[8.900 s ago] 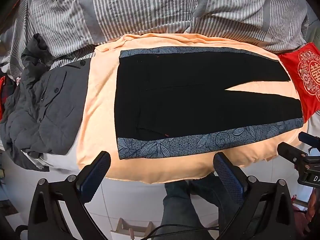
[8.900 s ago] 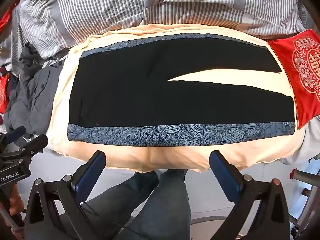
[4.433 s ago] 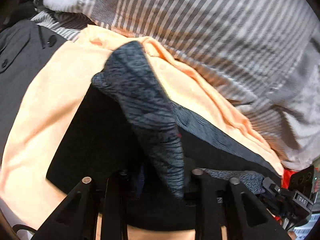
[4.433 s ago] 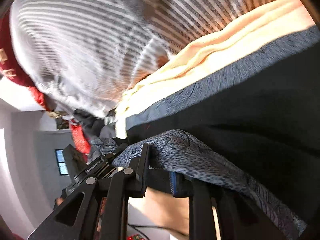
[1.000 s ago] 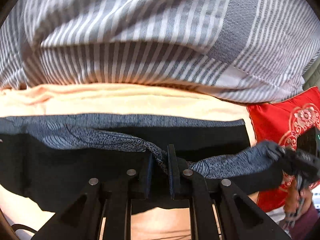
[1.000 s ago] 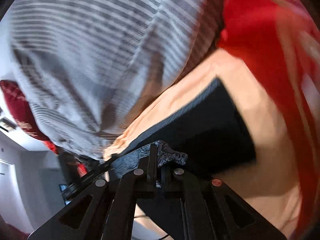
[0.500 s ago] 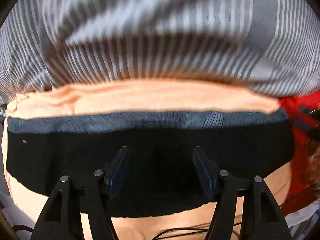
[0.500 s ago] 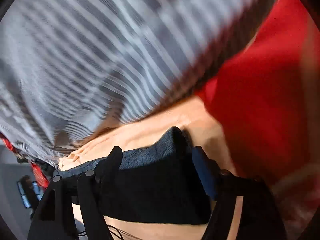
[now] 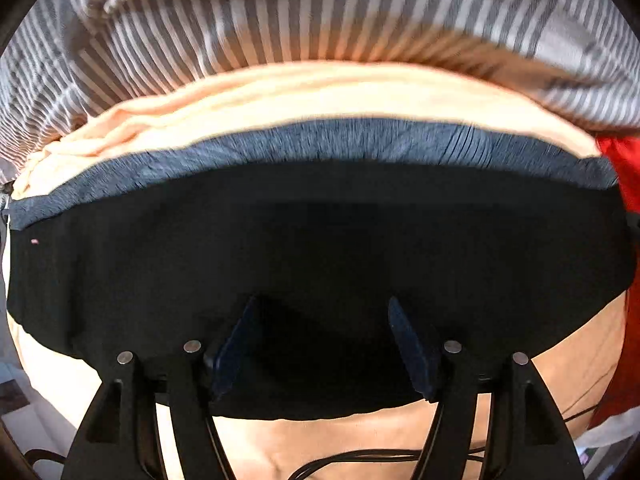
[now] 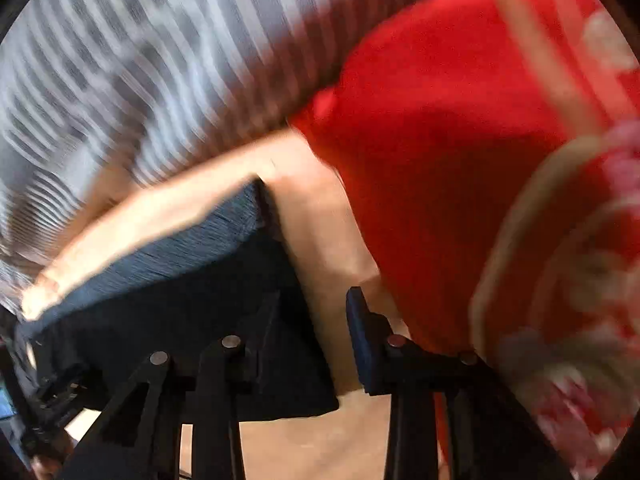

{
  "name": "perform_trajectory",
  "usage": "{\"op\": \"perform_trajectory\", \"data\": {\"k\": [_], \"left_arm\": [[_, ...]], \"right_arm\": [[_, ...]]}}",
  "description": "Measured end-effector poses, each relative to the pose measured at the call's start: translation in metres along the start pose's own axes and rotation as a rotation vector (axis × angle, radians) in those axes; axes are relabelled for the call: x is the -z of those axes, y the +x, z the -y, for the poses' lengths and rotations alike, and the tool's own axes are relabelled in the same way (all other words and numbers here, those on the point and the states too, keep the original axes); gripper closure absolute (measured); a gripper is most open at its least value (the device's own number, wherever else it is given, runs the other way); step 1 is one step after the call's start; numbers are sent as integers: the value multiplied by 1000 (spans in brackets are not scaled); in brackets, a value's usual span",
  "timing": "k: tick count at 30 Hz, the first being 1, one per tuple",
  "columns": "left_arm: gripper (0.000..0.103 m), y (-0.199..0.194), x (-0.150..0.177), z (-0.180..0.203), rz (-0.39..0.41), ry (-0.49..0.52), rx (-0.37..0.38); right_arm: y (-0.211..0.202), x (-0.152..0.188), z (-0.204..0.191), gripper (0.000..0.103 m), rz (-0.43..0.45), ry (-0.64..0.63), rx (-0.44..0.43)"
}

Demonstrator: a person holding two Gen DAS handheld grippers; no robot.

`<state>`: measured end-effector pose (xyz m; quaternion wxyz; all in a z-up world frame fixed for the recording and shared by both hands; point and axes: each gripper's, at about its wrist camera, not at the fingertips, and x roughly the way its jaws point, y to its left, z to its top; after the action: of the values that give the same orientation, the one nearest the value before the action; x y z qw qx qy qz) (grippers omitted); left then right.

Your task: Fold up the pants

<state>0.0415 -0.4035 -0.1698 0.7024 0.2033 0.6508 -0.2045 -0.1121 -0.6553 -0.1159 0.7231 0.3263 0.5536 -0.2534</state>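
Observation:
The black pants (image 9: pixel 320 240) lie folded lengthwise into one long band on the peach cloth (image 9: pixel 280 96), with a blue-grey patterned stripe (image 9: pixel 320 140) along the far edge. My left gripper (image 9: pixel 322 336) is open and empty, low over the band's near middle. In the right wrist view the pants' leg end (image 10: pixel 180 300) shows at lower left. My right gripper (image 10: pixel 314 320) is open and empty, its left finger over the leg end and its right finger over the peach cloth (image 10: pixel 320 232). The right view is blurred.
A grey striped duvet (image 9: pixel 320 12) is bunched along the back of the bed. A red embroidered cushion (image 10: pixel 460 140) lies just right of the pants' leg end. A black cable (image 9: pixel 360 460) hangs below the bed's near edge.
Both grippers let go of the patterned edge they had carried over to the far side. The pants now lie folded in half lengthwise. Both grippers have opened and drawn back.

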Motion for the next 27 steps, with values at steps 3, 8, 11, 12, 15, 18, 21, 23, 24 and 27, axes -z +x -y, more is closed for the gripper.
{"op": "perform_trajectory", "data": {"k": [3, 8, 11, 12, 15, 18, 21, 23, 24, 27], "left_arm": [[34, -1, -6, 2, 8, -13, 7], [34, 4, 0, 6, -34, 2, 2], [34, -13, 8, -9, 0, 25, -11], [34, -17, 8, -21, 8, 19, -19], [34, -26, 3, -71, 27, -30, -58], [34, -22, -7, -121, 38, -65, -125], [34, 2, -21, -161, 36, -88, -152], [34, 29, -37, -184, 19, -108, -169], [33, 42, -46, -194, 7, -120, -174], [25, 58, -75, -223, 35, -162, -132]], "right_arm": [[3, -5, -48, 68, 5, -160, -76], [61, 3, -62, 71, -126, -213, -38], [52, 11, -56, 74, -108, -229, -25], [48, 14, -58, 74, -109, -242, 9], [31, 35, -88, 68, -90, -271, 19], [26, 59, -128, 68, -98, -247, -97], [47, 85, -173, 68, -136, -269, -112], [63, 99, -192, 67, -118, -325, -28], [64, 106, -199, 67, -77, -357, 4], [61, 117, -207, 66, -40, -400, 42]]}}
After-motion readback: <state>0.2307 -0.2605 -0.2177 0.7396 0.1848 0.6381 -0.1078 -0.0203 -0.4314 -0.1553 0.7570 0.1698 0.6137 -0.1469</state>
